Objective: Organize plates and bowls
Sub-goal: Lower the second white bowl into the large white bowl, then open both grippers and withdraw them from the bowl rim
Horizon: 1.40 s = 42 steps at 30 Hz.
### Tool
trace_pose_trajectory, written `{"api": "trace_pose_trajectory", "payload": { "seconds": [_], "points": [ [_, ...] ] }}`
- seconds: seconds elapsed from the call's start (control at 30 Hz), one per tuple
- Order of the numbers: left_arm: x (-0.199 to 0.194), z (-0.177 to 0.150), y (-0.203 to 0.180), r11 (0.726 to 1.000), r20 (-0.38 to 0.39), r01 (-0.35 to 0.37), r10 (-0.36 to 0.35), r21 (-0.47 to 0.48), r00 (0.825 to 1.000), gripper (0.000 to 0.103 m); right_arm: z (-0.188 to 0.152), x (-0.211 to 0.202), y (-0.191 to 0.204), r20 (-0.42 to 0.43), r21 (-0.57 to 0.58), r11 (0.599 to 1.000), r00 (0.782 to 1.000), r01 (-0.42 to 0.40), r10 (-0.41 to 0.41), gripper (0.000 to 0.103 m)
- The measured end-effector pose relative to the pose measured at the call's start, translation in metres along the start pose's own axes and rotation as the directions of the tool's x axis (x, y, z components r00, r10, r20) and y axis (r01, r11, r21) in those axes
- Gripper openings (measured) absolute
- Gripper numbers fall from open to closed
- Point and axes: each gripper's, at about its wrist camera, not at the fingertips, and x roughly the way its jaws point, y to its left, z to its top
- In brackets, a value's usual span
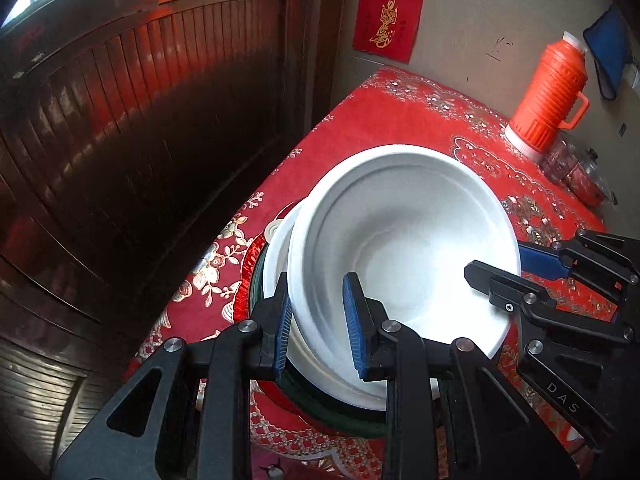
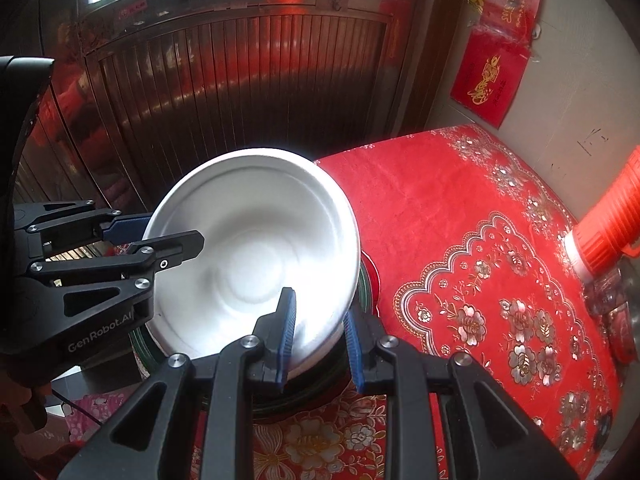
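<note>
A white bowl (image 1: 404,240) is held tilted over a stack of dishes, a white one (image 1: 276,264) on dark green-rimmed plates (image 1: 344,412), on the red floral tablecloth (image 1: 400,112). My left gripper (image 1: 318,324) straddles the bowl's near-left rim, one blue pad inside and one outside. My right gripper (image 2: 318,340) straddles the bowl's (image 2: 256,240) rim on the opposite side. Each gripper also shows in the other's view: the right gripper (image 1: 504,268) and the left gripper (image 2: 160,232). Both look closed on the rim.
An orange thermos (image 1: 548,96) and a glass jar (image 1: 576,172) stand at the table's far right by the wall. A dark wooden slatted door (image 1: 140,120) is behind the table's left edge. Red paper decorations (image 1: 388,20) hang on the wall.
</note>
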Motion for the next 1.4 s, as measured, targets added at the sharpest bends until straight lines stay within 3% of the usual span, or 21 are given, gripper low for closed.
{"api": "trace_pose_trajectory", "payload": {
  "seconds": [0.4,0.57,0.8,0.93,1.0,1.1,1.23,1.4],
  "points": [
    [0.009,0.000,-0.008,0.999,-0.003,-0.027,0.027,0.028,1.000,0.025,0.000,0.009,0.000,-0.023,0.006,1.000,1.000,0.020,-0.020,0.026],
    [0.007,-0.001,-0.010,0.998,0.025,-0.057,0.057,0.035,0.998,0.025,-0.001,0.009,-0.002,-0.019,0.017,1.000,1.000,0.021,-0.020,0.038],
    [0.005,-0.002,-0.015,0.998,0.051,-0.063,0.062,0.018,0.997,0.026,-0.002,0.000,-0.003,0.017,0.039,0.999,1.000,0.023,-0.023,0.041],
    [0.000,-0.004,-0.017,0.999,0.088,-0.040,0.042,-0.026,0.995,0.041,-0.006,-0.007,-0.006,0.049,0.070,0.997,0.998,0.041,-0.044,0.064],
    [-0.003,-0.005,-0.016,0.999,0.116,-0.015,0.020,-0.052,0.993,0.043,-0.009,-0.013,-0.009,0.079,0.100,0.993,0.995,0.060,-0.068,0.067],
    [-0.007,-0.006,-0.014,0.996,0.142,-0.009,0.021,-0.090,0.990,0.046,-0.014,-0.022,-0.017,0.120,0.157,0.985,0.989,0.068,-0.087,0.081],
    [-0.014,-0.009,-0.010,0.989,0.192,-0.009,0.038,-0.148,0.981,0.061,-0.020,-0.030,-0.021,0.170,0.219,0.971,0.976,0.095,-0.133,0.083],
    [-0.018,-0.011,-0.010,0.987,0.207,-0.083,0.111,-0.138,0.972,0.062,-0.028,-0.030,-0.022,0.212,0.285,0.956,0.968,0.074,-0.138,0.084]
  ]
}}
